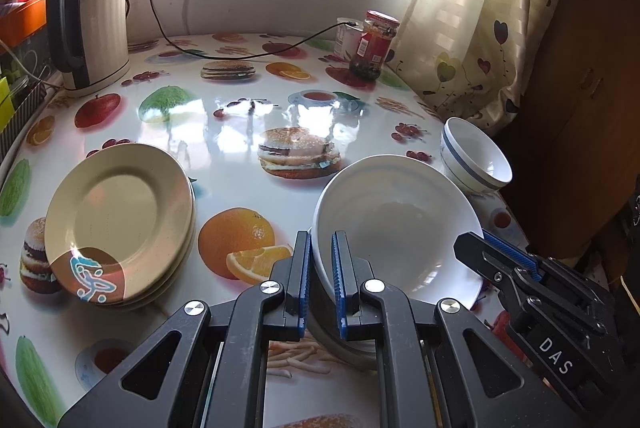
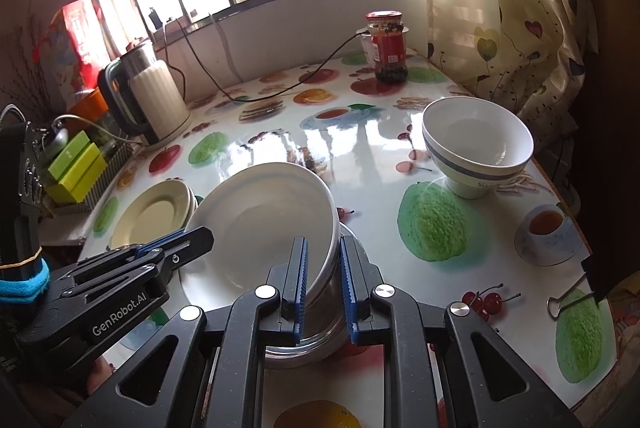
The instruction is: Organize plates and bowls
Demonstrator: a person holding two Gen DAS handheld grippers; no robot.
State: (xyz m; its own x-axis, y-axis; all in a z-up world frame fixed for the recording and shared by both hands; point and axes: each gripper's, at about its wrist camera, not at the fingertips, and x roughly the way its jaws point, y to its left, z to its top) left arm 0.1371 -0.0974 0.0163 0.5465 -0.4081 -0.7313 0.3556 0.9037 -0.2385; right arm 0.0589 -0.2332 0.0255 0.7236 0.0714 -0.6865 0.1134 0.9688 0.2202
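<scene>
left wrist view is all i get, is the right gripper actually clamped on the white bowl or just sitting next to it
Observer: Clamped. The right gripper is shut on the rim of the white bowl, one pad inside and one outside.
Operator: anything off to the right that i cant see
Observer: A metal binder clip sits at the right edge of the table, well apart from the bowl.

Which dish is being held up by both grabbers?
The big plain white plate, pinched at its rim by the left gripper and the right gripper. The cream plates and the blue-striped bowls just sit on the table.
</scene>
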